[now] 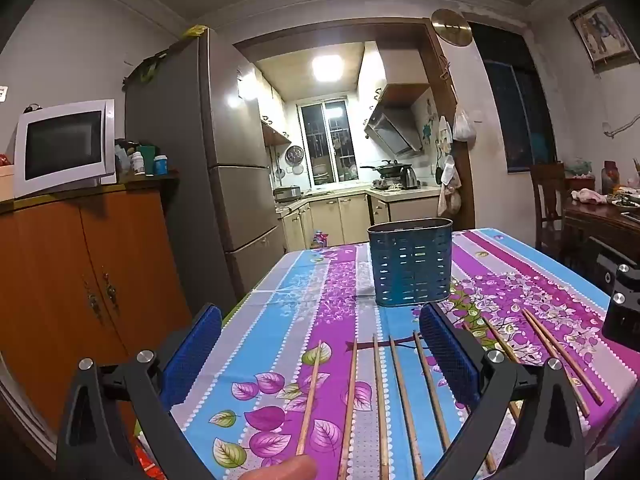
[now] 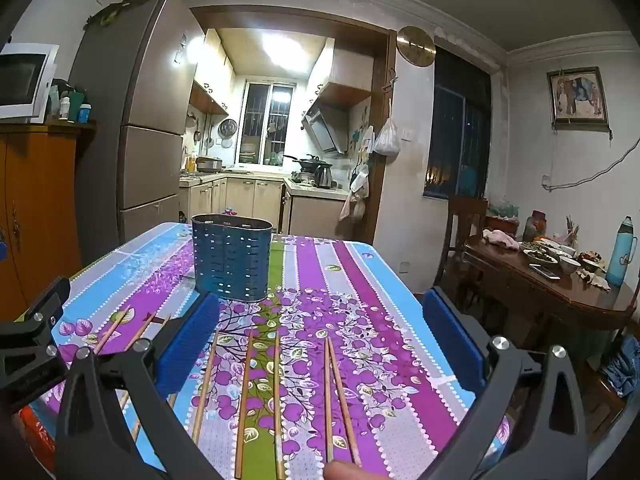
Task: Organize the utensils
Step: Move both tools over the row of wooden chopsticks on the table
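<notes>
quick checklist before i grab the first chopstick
1. Left tongs open, nothing between them: ok.
2. Right tongs open, nothing between them: ok.
3. Holder upright on the table: ok.
4. Holder has room inside: cannot tell, the inside is hidden.
5. Chopsticks lie flat and mostly apart: ok, though the rightmost pair touches at the far tips.

Perforated blue metal holder (image 1: 410, 266), upper centre; bare matt wooden chopsticks (image 1: 380, 404) below; glossy printed floral tablecloth (image 1: 280, 300); dimpled blue gripper pads (image 1: 450, 354).
</notes>
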A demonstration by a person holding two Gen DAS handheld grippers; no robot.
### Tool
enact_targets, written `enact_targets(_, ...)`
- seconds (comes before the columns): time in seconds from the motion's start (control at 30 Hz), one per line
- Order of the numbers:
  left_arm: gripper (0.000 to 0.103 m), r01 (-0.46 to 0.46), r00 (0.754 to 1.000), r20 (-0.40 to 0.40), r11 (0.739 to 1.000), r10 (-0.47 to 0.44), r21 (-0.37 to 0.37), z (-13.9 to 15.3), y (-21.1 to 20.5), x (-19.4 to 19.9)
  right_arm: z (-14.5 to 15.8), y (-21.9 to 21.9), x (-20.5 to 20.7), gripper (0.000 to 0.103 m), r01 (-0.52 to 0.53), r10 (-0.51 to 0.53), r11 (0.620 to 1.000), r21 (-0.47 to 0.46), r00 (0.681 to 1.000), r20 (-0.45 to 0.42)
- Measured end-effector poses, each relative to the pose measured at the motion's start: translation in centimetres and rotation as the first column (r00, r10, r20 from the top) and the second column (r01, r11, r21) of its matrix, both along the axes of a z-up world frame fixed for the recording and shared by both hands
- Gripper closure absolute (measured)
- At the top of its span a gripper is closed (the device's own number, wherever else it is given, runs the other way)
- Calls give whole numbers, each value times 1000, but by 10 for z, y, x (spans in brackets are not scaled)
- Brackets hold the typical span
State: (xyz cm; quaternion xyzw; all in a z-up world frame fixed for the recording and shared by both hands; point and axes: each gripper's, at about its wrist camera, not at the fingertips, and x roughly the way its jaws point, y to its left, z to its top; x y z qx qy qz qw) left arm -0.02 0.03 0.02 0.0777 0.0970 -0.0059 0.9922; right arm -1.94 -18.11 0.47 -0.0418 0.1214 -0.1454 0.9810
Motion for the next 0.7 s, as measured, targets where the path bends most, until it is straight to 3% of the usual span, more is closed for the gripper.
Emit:
enact_targets(0.27,4,11,1000,16,1000,-12,26,2,-2,-4,-5,1,4,5,1,-1,1000,4,1000,-15)
enact_targets(0.53,4,40,999,-22,999,-41,-28,2,-1,-2,-4,1,4,5,0,0,1000,1,1000,-18)
enact_targets(0.7,4,-26,999,-48,998,23,-62,0,6,4,-5,-1,4,5,-3,3,1000,14,1000,-16)
